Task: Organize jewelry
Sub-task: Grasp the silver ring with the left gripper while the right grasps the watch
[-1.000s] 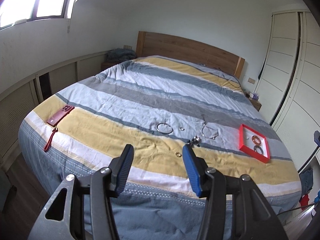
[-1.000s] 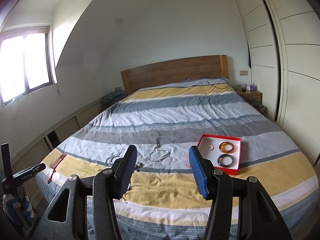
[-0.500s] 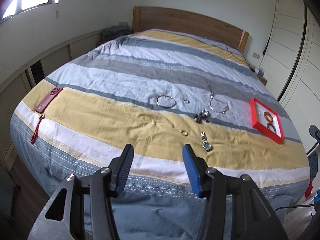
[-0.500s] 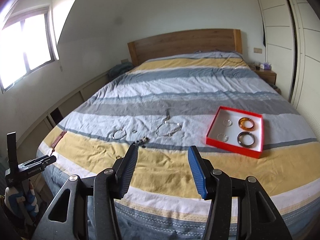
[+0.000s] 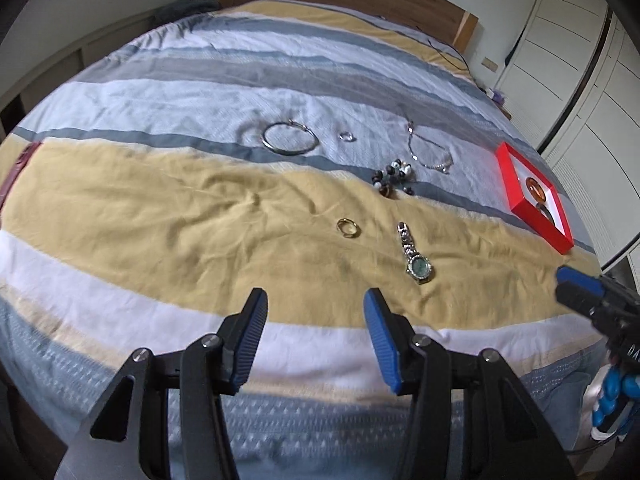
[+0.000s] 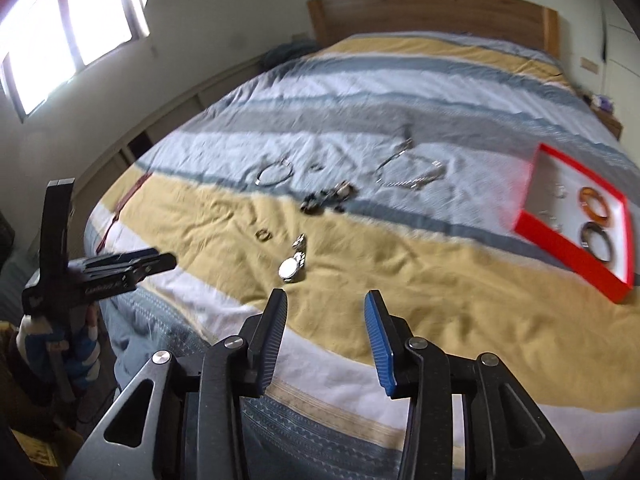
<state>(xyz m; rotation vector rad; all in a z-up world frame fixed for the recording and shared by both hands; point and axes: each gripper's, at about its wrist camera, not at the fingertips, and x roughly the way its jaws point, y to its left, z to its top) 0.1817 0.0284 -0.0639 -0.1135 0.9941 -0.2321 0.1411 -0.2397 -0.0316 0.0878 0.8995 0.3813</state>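
Jewelry lies loose on the striped bedspread: a watch (image 5: 418,266) (image 6: 294,266), a gold ring (image 5: 348,227), a bead bracelet (image 5: 392,178), a silver hoop bangle (image 5: 291,141), a small ring (image 5: 347,136) and a chain bracelet (image 5: 430,152). The red tray (image 5: 532,208) (image 6: 568,254) at the right holds an orange bangle (image 6: 596,200) and a dark bangle (image 6: 600,240). My left gripper (image 5: 314,294) hovers open over the bed's near edge, short of the gold ring. My right gripper (image 6: 326,296) is empty, its jaws closing, just short of the watch.
The wooden headboard (image 6: 432,12) stands at the far end and white wardrobe doors (image 5: 580,40) run along the right. A red strap (image 6: 120,208) lies at the bed's left edge. Each gripper shows at the edge of the other's view.
Both grippers have dropped and tilted down toward the bed, so the jewelry looks closer and larger. The right gripper's jaws have narrowed. No jewelry has moved.
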